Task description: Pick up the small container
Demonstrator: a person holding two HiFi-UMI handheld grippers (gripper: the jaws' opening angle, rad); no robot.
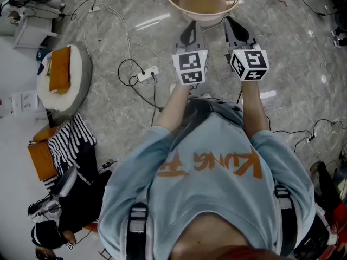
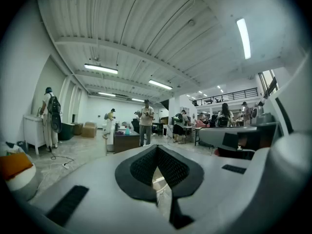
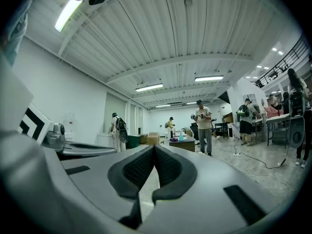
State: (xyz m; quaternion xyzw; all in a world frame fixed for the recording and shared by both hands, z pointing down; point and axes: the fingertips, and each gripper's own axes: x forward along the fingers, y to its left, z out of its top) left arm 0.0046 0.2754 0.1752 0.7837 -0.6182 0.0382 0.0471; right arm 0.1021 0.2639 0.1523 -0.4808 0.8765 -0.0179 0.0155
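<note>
Head view: left hand-held gripper (image 1: pixel 191 30), right hand-held gripper (image 1: pixel 236 28) side-by-side, closed.

container (image 1: pixel 174 5) | round, pale pink, brownish inside | upright, open-topped | on grey floor, top centre

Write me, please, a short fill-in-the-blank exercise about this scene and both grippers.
1. The left gripper and the right gripper both have their jaws ____.
2. Between each pair of jaws there is ____.
3. In the head view, the white power strip lies to the left gripper's ____.
Missing words: shut; nothing; left.
</note>
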